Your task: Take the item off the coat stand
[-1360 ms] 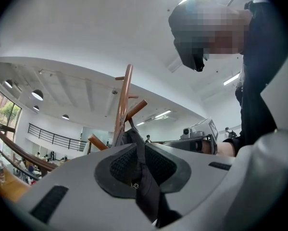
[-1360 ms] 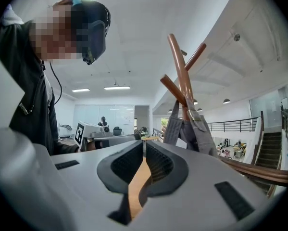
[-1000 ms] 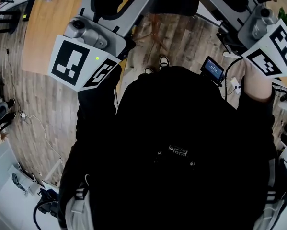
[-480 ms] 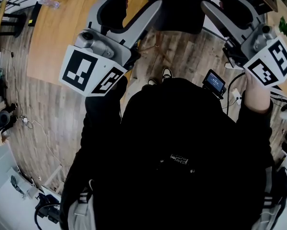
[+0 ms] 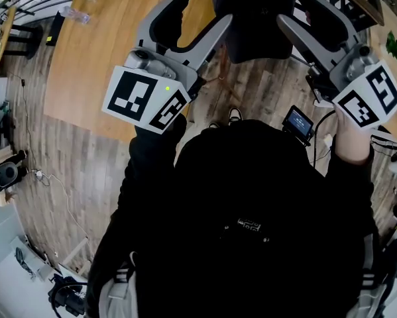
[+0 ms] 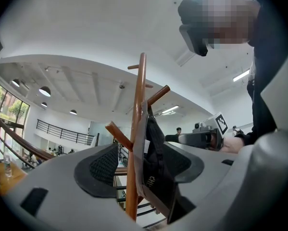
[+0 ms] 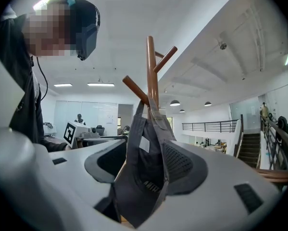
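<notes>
The left hand-held gripper [image 6: 141, 167] is opening its jaws. They stand wide apart and hold nothing, although the dark cap [image 6: 156, 167] and the pole of the wooden coat stand [image 6: 140, 95] both stand between them. The right hand-held gripper [image 7: 146, 170] is opening too, also wide, and the cap [image 7: 144, 177] hangs between its pads, but I see no pad that presses on it. In the head view both are raised in front of the person, the left hand-held gripper [image 5: 198, 18] and the right hand-held gripper [image 5: 297, 8] on the two sides of the cap [image 5: 254, 18]. The cap hangs at a peg of the coat stand [image 7: 152, 66], so the task's thing is not yet taken off. I think the danger is this: if the left jaws close where they are, they may clamp the pole together with the cap. A pull to the side, not upward over the peg, could catch the strap and tip the stand. Light letters are printed on the cap, and a small white label [image 7: 144, 143] is inside it, but they are too small to read. The marker cube [image 5: 145, 98] carries only black and white squares.
</notes>
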`<act>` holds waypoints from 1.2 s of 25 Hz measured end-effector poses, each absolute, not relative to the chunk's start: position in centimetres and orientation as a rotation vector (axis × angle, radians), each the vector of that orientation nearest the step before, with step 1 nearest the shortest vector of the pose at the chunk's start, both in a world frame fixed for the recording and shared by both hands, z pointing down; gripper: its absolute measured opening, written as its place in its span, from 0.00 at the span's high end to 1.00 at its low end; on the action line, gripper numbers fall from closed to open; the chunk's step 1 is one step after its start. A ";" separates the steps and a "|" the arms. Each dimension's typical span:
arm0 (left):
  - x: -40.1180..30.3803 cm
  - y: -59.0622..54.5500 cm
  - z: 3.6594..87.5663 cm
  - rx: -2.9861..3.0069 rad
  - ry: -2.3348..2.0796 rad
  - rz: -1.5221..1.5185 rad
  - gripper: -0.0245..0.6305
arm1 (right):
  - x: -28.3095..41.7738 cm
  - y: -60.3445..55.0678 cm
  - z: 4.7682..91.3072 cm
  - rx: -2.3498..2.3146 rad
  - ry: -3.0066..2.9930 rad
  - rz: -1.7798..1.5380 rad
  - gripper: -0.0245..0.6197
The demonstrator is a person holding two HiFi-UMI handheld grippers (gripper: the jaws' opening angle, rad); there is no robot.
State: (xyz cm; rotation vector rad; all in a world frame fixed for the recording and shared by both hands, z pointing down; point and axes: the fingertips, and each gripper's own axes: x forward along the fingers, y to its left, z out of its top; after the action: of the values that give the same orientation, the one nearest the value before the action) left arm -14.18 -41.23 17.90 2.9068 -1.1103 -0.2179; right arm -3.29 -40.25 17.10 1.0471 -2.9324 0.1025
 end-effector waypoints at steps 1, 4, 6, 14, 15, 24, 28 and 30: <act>-14.2 -41.3 18.0 2.900 -1.114 -0.217 0.53 | -3.2 -40.1 16.6 1.060 -2.942 0.091 0.59; -14.2 -41.4 17.9 2.906 -1.117 -0.211 0.53 | -2.8 -40.4 15.4 1.117 -2.957 0.050 0.59; -14.0 -41.4 17.8 2.914 -1.110 -0.206 0.53 | -2.8 -40.7 15.1 1.143 -2.939 0.013 0.59; -12.6 -42.1 18.8 2.910 -1.100 -0.143 0.53 | -4.5 -41.9 16.9 1.093 -2.871 -0.012 0.59; -12.5 -42.5 19.0 2.907 -1.113 -0.135 0.56 | -4.4 -42.2 17.3 1.095 -2.859 -0.014 0.59; -11.8 -43.0 19.1 2.886 -1.105 -0.114 0.83 | -4.0 -41.8 17.3 1.090 -2.820 -0.020 0.81; -11.7 -42.7 19.0 2.906 -1.110 -0.111 0.93 | -4.5 -41.4 17.5 1.066 -2.823 -0.018 0.89; -11.5 -42.0 19.1 2.914 -1.116 -0.111 0.93 | -4.4 -40.8 17.6 1.066 -2.825 -0.024 0.89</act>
State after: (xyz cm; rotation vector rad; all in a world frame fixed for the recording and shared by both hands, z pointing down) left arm -11.50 -41.98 19.12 2.9144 -1.1160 -0.1106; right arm -4.36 -40.83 17.58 1.0660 -2.8250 -0.0242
